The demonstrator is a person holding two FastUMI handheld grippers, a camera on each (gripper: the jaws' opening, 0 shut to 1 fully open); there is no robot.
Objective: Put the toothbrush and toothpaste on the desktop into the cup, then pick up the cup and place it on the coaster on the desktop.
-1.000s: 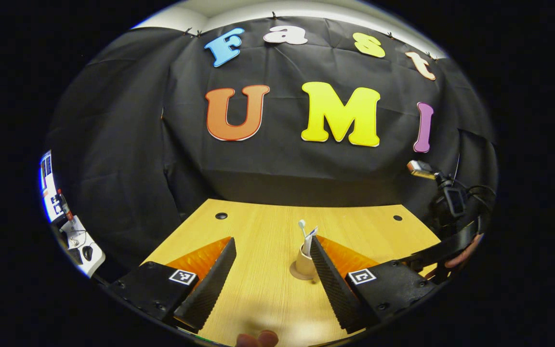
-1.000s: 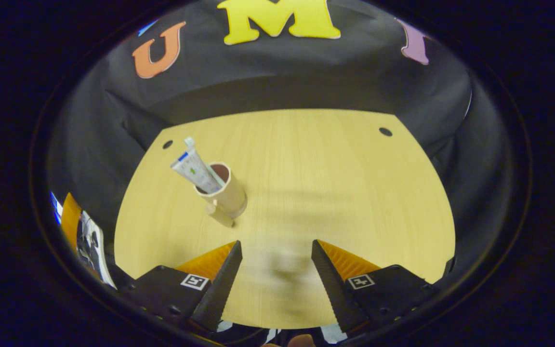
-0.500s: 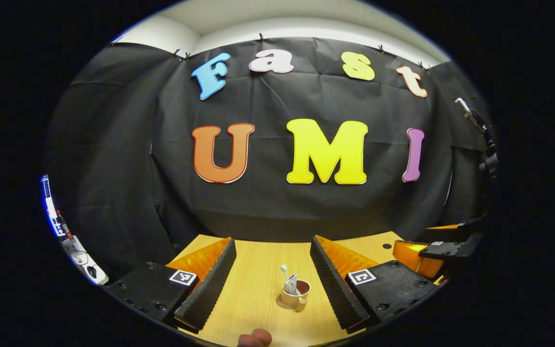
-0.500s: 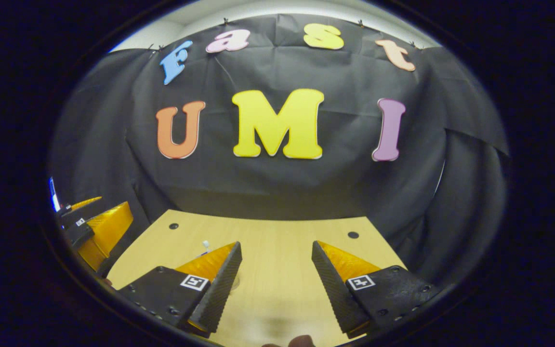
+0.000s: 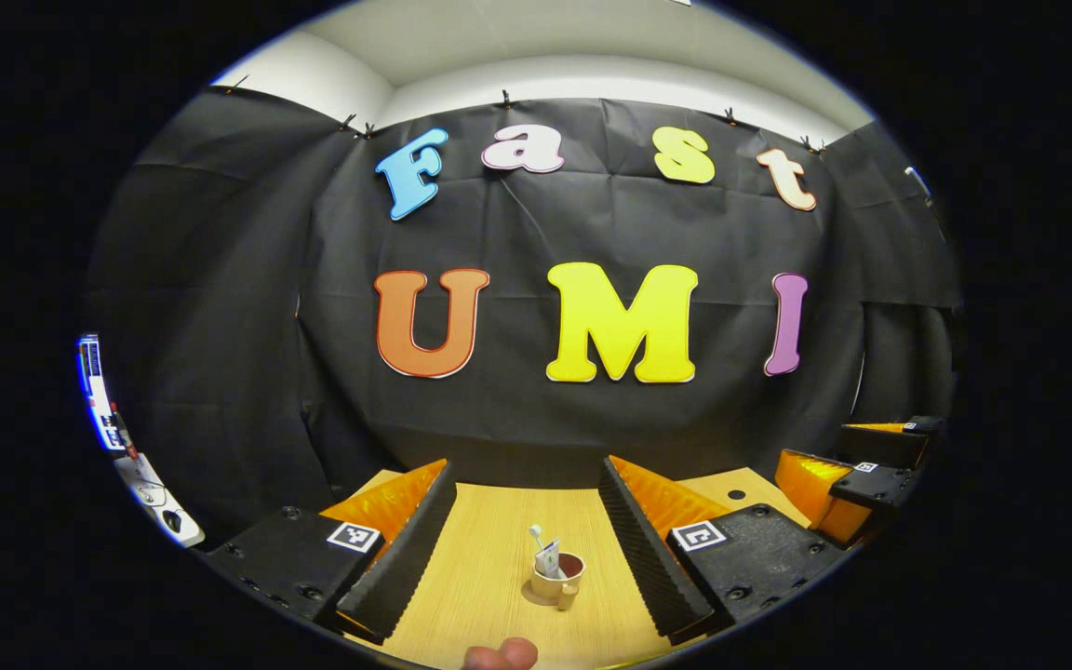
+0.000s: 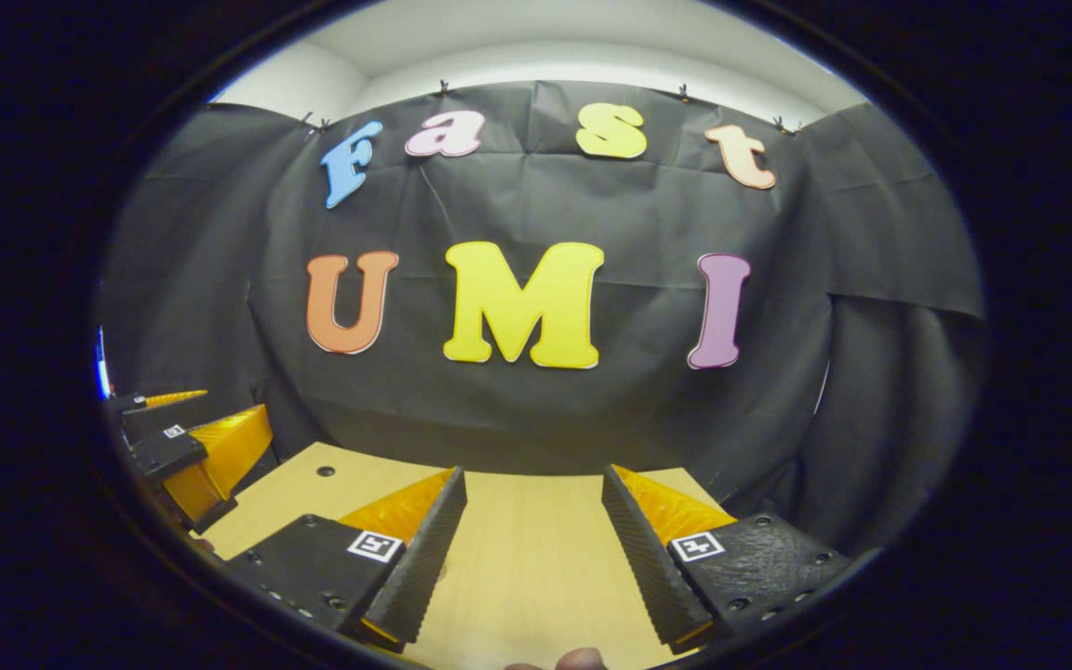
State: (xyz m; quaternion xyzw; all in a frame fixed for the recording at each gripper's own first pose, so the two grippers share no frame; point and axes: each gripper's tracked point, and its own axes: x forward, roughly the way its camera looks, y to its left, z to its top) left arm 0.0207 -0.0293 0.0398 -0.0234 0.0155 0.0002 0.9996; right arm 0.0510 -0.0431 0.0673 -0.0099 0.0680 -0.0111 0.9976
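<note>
A tan cup [image 5: 562, 577] with a handle stands upright on a round coaster [image 5: 539, 595] on the wooden desktop [image 5: 471, 586]. A white toothbrush [image 5: 535, 534] and a toothpaste tube [image 5: 548, 557] stick up out of it. My left gripper [image 5: 527, 468] is open and held back from the cup, which sits low between its fingers without touching them. My right gripper [image 6: 532, 475] is open too, with bare desktop [image 6: 536, 558] between its fingers. Each gripper appears at the other view's edge: the right gripper [image 5: 857, 470] and the left gripper [image 6: 196, 447].
The black cloth wall closes the desk's far side. The desktop has cable holes near its back corners [image 5: 736, 495] [image 6: 319, 472]. White equipment [image 5: 156, 489] lies outside the booth at the far left. A person's fingertip [image 5: 499, 655] shows at the bottom edge.
Both grippers have pulled back from the cup and tilted up toward the wall. The cup now looks smaller and lower in the left gripper view. Both stayed open.
</note>
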